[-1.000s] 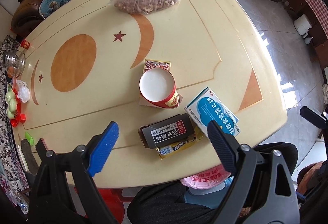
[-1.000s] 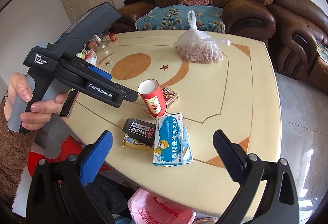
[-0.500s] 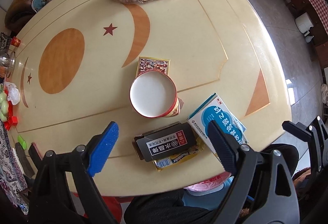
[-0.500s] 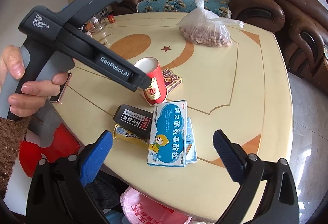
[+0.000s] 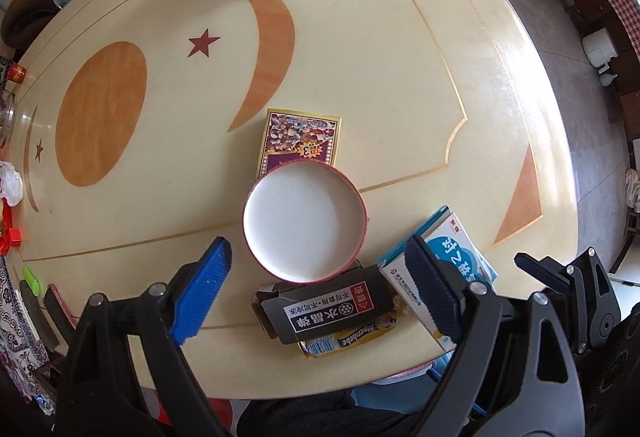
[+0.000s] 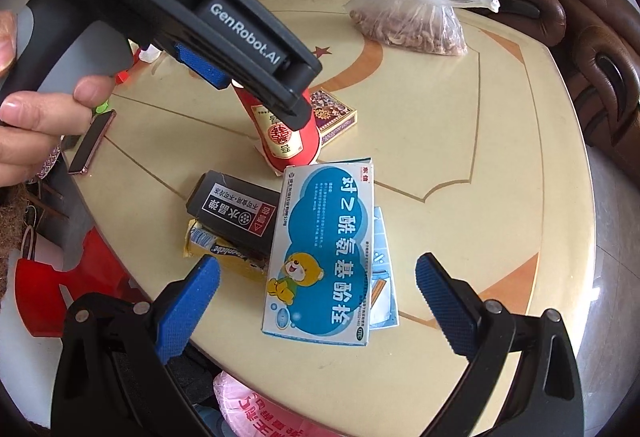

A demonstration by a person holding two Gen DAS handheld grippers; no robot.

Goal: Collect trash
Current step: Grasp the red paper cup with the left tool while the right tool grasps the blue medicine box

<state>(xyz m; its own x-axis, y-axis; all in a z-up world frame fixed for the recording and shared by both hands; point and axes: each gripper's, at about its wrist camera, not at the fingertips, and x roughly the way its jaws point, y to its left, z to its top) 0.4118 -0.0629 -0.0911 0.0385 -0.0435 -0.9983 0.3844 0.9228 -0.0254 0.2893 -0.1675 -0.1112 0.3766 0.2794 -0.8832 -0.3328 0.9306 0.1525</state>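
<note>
From the left wrist view, you look straight down on the table [image 5: 360,49]. Your left gripper [image 5: 316,277] has its 2 fingers wide apart and holds nothing. The red paper cup [image 5: 306,221] stands open and empty near the front edge of the table, just ahead of the fingers. I think the cup is your next grab. Put 1 finger on each side of its rim and squeeze softly (paper cups squash fast). The black box [image 5: 332,307] touches the cup on the side nearest you and lies on a yellow wrapper [image 5: 352,337]. Behind the cup is a purple card box [image 5: 300,137]. Try not to bump them.

From the right wrist view, your right gripper [image 6: 316,293] is wide open too, and empty. The blue and white box [image 6: 324,257] lies near the front edge, right between the fingers and under them. It rests on a flat leaflet [image 6: 384,297], so pinch only the box sides. Your left hand [image 6: 36,117] and its tool hide the top of the cup. A phone [image 6: 92,143] lies at the left edge and a bag of nuts [image 6: 412,21] at the far edge; I don't think they are trash. A pink bag [image 6: 256,409] waits below the front edge.
</note>
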